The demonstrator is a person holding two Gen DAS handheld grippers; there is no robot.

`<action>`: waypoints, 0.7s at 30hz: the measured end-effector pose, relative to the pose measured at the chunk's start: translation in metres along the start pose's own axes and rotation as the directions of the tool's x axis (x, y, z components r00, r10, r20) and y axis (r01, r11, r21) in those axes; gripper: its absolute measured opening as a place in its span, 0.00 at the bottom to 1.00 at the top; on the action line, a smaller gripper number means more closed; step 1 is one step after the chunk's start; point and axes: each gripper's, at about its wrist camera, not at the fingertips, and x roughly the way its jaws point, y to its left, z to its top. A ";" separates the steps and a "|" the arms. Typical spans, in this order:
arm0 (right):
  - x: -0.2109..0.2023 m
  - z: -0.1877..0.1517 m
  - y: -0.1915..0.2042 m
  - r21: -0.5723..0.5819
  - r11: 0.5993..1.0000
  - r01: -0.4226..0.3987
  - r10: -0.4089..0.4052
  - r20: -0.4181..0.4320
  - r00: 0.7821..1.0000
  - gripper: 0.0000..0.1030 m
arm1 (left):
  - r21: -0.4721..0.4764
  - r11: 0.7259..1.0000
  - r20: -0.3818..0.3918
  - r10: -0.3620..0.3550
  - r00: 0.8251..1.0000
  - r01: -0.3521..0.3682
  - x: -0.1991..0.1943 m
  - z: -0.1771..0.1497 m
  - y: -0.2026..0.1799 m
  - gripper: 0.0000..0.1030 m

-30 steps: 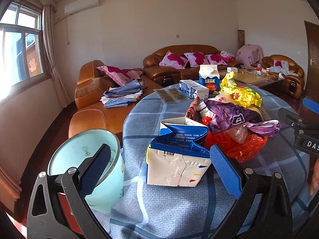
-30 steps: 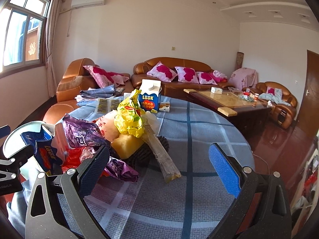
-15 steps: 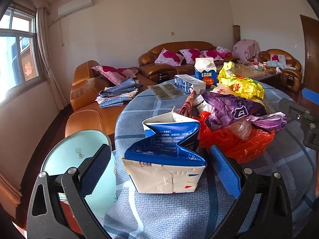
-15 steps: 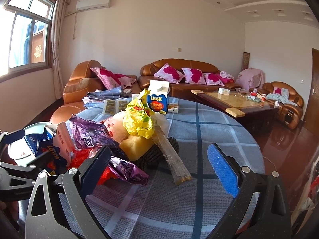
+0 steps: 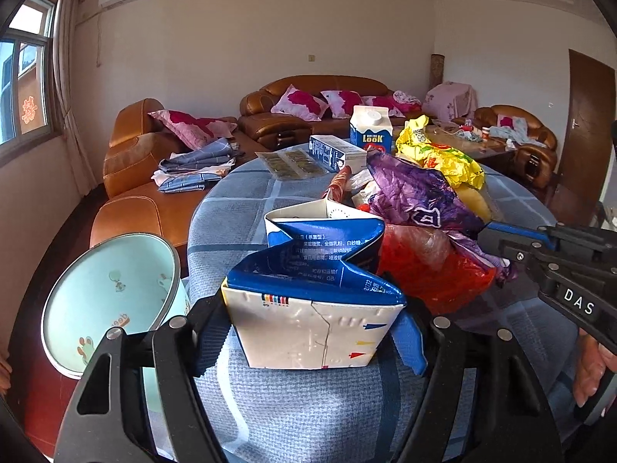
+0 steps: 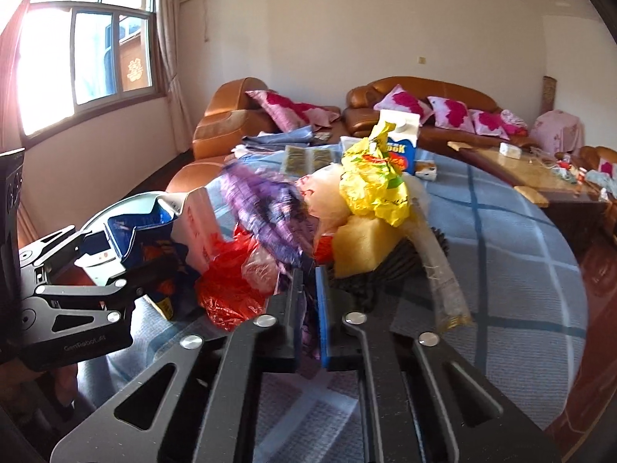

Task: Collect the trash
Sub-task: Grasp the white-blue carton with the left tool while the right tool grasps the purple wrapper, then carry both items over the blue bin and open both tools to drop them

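Both claws have closed in since a second ago: the left claw [image 5: 314, 328], then spread wide, is closing on the crushed milk carton [image 5: 312, 289] at the near edge of the table [image 5: 239, 208], pads at its sides. Right claw [image 6: 309, 308] has snapped together, pinching the purple wrapper [image 6: 266, 204] in the trash heap, beside the red bag [image 6: 227, 281].

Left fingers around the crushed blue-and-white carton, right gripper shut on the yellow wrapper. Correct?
Not quite. The right gripper is shut on the purple wrapper, not the yellow wrapper, which sits untouched higher on the pile; the right wrist view shows this. The rest holds: the left gripper's fingers are closing around the crushed blue-and-white carton.
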 end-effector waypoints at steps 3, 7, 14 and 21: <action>-0.004 0.000 0.003 0.004 1.000 -0.016 0.016 0.009 1.000 0.03 | -0.002 1.000 0.009 0.006 1.000 -0.006 -0.005 0.001 0.001 0.69; -0.023 0.007 0.010 -0.007 1.000 -0.017 0.017 0.069 0.997 0.02 | -0.013 1.000 0.036 0.027 0.999 -0.027 -0.017 0.006 0.008 0.69; -0.028 0.040 0.016 -0.033 0.999 -0.021 0.025 0.128 0.991 0.02 | -0.033 0.992 0.068 0.120 0.990 -0.118 -0.034 0.020 0.025 0.68; -0.002 0.077 0.038 -0.067 0.993 -0.102 0.110 0.144 0.983 0.02 | -0.078 0.973 0.053 0.222 0.974 -0.217 -0.031 0.026 0.064 0.68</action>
